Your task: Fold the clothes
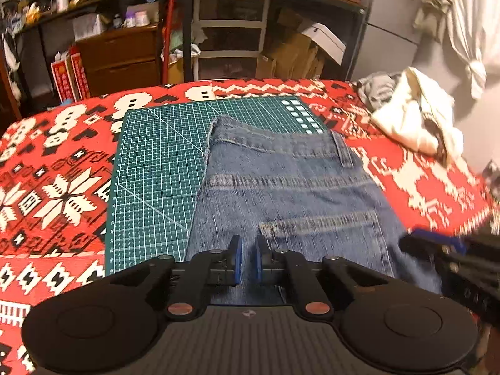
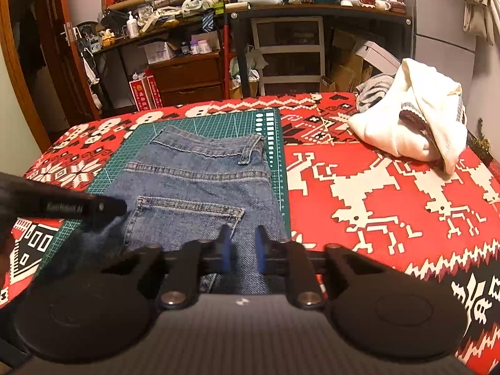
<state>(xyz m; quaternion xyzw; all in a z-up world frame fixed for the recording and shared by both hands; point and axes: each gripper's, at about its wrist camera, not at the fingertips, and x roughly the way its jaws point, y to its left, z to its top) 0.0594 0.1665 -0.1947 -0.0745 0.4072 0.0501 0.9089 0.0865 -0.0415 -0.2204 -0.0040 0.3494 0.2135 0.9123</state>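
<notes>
Left wrist view: my left tongs (image 1: pixel 249 261) sit low over the near part of the jeans (image 1: pixel 281 187), the blue pads parted by a narrow gap with nothing visibly between them; denim shows through the gap, so I log them as released, not gripping. The jeans lie flat on the green cutting mat (image 1: pixel 156 162), which rests on the red patterned cloth (image 1: pixel 56 172) over the worktop. The waistband is at the far end and the back pocket is close to my pads, a little to their right; the garment's long axis runs away from me, near to far, and continues out of sight under the tongs body. The denim looks already doubled leg on leg, judged from its narrow width and single pocket. My right tongs (image 1: pixel 437 243) come in blurred at the right edge, just beside the jeans' right border. Right wrist view: my right tongs (image 2: pixel 242 254) hover over the near right part of the jeans (image 2: pixel 200 175), pads parted somewhat wider, empty, so released too. Here the pocket lies ahead and slightly left, and the right fold edge runs just inside the mat's (image 2: pixel 275 143) right border. The left tongs (image 2: pixel 103 207) show as a dark bar crossing the left edge of the denim. Both tongs are about equally near the close end, one toward each side edge. A cream garment (image 2: pixel 406 128) lies heaped well apart at far right.
</notes>
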